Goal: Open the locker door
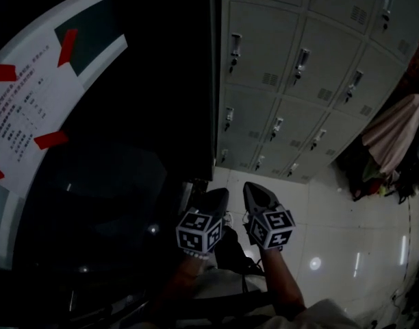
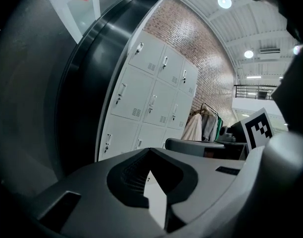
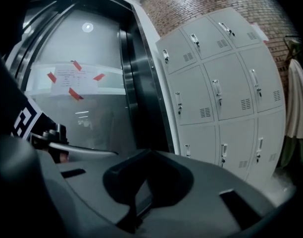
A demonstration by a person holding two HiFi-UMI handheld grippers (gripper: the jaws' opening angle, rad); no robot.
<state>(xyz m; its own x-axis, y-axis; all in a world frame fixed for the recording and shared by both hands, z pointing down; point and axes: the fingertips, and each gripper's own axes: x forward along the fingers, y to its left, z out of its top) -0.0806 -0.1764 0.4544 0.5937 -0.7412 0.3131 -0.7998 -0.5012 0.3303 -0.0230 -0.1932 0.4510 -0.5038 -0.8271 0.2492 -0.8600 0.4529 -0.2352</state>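
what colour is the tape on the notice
Red tape on the white notice; head view shows it best.

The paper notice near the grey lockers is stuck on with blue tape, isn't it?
Not quite. The tape is red, not blue. The right gripper view shows red strips at the corners of the paper notice, and it does hang near the grey lockers.
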